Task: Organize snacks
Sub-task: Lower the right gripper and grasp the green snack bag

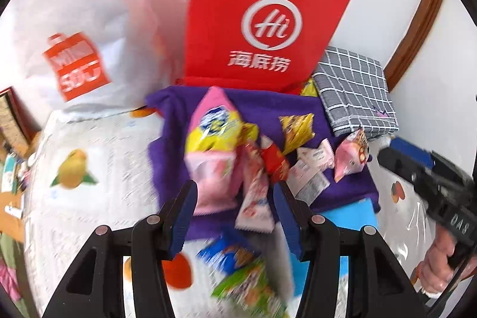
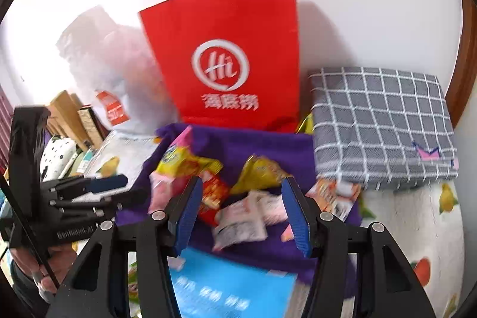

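Observation:
Several snack packets lie heaped on a purple cloth [image 1: 173,145]: a pink-and-yellow packet [image 1: 213,124], a yellow one [image 1: 298,130], a red one [image 1: 275,160] and white sachets [image 1: 313,169]. My left gripper [image 1: 235,207] hangs open above the heap, nothing between its pads. A blurred blue-and-green packet [image 1: 241,267] lies below it on the table. My right gripper [image 2: 241,210] is open too, over the white sachets [image 2: 241,222] and a flat blue pack [image 2: 232,285]. Each gripper shows in the other's view: the right gripper [image 1: 390,152] at the right edge, the left gripper [image 2: 119,189] at the left.
A red paper bag [image 1: 262,5] stands upright behind the cloth against the white wall. A white bag with a red logo [image 1: 74,64] is to its left. A folded grey checked cloth [image 1: 354,97] lies to its right. The tablecloth is fruit-printed [image 1: 71,166]. Boxes and clutter sit far left [image 2: 68,115].

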Demonstrator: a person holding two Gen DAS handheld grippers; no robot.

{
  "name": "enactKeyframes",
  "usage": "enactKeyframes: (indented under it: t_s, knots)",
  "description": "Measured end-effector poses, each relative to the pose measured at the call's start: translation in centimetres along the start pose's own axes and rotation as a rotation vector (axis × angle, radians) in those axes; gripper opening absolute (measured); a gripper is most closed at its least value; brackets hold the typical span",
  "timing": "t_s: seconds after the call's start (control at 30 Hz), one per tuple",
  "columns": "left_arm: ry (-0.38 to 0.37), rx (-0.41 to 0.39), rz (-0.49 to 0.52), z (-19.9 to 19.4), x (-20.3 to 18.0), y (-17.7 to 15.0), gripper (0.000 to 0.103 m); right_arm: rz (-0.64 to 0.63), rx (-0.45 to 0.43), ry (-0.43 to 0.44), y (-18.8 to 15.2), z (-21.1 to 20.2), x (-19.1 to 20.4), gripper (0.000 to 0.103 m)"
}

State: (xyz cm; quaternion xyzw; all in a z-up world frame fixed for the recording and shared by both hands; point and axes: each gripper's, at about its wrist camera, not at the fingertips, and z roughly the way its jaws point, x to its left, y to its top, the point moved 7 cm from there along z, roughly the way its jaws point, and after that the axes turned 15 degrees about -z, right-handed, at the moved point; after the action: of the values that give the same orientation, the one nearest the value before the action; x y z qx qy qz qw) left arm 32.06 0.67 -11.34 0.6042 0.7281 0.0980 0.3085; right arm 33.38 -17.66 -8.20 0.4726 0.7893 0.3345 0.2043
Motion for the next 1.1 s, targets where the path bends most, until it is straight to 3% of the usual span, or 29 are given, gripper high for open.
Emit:
enactKeyframes:
  t_s: [0.17,0.4,0.6,0.7,0.73,0.8,0.83,0.97,1.1]
  knots:
    - [0.04,0.011,-0.046,-2.2,2.9,-2.0,0.051,-0.003,0.025,0.028,-3.1,-1.4,4.2,0.049]
    - [0.026,0.028,-0.07,-4.4,5.8,-5.4,0.051,-0.044,0.067,0.112,-7.7,-1.4,10.8,0.046]
    - [0.031,0.023,-0.079,-6.0,8.7,-7.3,0.051,-0.105,0.093,0.132,-9.8,-0.2,15.4,0.046]
    - [0.035,0.028,-0.084,-6.4,10.0,-8.2,0.051,-0.129,0.092,0.093,-10.0,0.6,16.6,0.043]
    - [0.037,0.03,-0.085,-6.5,10.3,-8.4,0.051,-0.138,0.095,0.076,-10.1,0.9,16.8,0.04]
    - [0.039,0.032,-0.085,-6.7,11.0,-8.9,0.051,-0.152,0.128,0.033,-10.4,1.9,17.0,0.016]
    - [0.039,0.031,-0.084,-6.8,11.3,-9.1,0.051,-0.153,0.141,0.031,-10.7,2.1,17.0,0.011]
    - [0.038,0.035,-0.09,-6.9,11.9,-9.7,0.051,-0.166,0.127,0.0,-10.7,1.3,16.9,0.007]
    - [0.033,0.042,-0.08,-6.6,11.6,-10.2,0.051,-0.127,0.081,0.047,-10.8,-1.3,16.9,0.005]
